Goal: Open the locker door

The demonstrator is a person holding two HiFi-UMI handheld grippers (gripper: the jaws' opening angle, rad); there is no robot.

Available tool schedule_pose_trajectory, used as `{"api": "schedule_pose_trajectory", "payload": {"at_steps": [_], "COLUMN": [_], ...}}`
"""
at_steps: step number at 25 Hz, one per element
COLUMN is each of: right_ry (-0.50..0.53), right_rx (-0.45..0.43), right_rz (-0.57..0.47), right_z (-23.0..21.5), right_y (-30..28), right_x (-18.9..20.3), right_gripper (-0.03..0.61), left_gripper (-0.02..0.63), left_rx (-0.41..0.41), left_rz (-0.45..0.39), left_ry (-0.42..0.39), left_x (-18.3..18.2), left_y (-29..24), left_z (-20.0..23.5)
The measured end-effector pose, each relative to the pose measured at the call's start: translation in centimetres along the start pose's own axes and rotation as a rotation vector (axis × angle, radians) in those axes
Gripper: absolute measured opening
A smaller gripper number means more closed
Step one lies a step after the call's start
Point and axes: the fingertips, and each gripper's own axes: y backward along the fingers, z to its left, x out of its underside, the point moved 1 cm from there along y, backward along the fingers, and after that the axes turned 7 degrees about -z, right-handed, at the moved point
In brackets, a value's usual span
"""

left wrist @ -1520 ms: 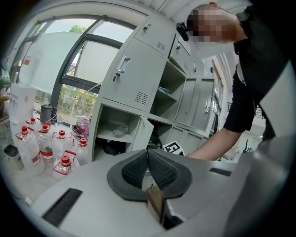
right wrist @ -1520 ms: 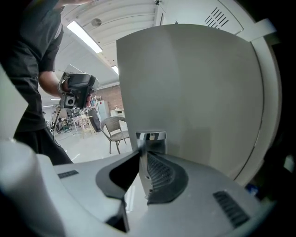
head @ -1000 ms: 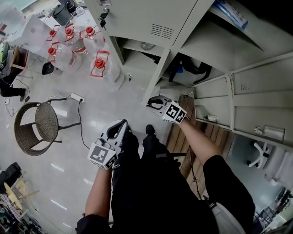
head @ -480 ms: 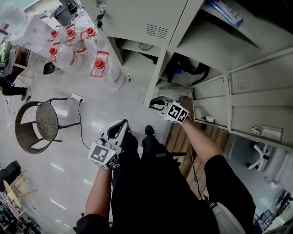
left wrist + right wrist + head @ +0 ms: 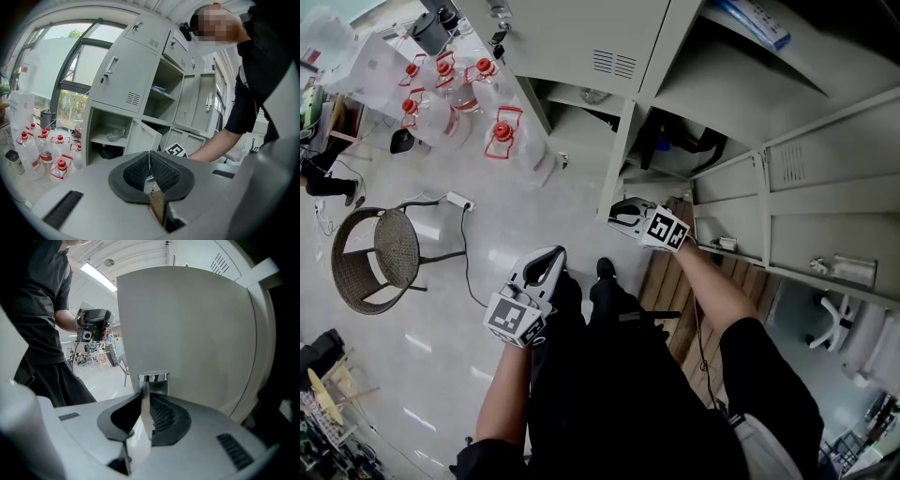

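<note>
Right gripper view shows the right gripper (image 5: 146,397) with its jaws pinching the locker door (image 5: 187,329) by a thin chrome handle (image 5: 153,377) at the door's edge, and the pale door panel fills most of that frame. Head view puts this door low in the bank of lockers (image 5: 825,178), swung out from its compartment, with the person's right arm reaching forward to it. The left gripper (image 5: 546,265) hangs beside the person's leg above the floor (image 5: 487,206), its jaws pressed together on nothing, well apart from the lockers
</note>
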Motion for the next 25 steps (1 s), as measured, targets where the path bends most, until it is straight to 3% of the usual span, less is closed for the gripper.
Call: {"api": "schedule_pose_trajectory", "payload": {"at_steps": [15,25], "right_ry": [0.006,-0.07], "right_rx": [-0.006,0.103], "right_rz": [0.003,-0.022], "right_z": [0.2,0.2], "right_y": [2.0,3.9], "right_x": [0.8,1.6], "right_gripper": [0.058,0.057], "left_gripper": [0.017,0.017], "left_rx": [0.014,0.016], "left_rz": [0.008,0.002], "left_ry": [-0.008,-0.009], "left_x": [0.2,0.0], "left_y": [-0.2,0.1], "left_z": [-1.1,-1.0]}}
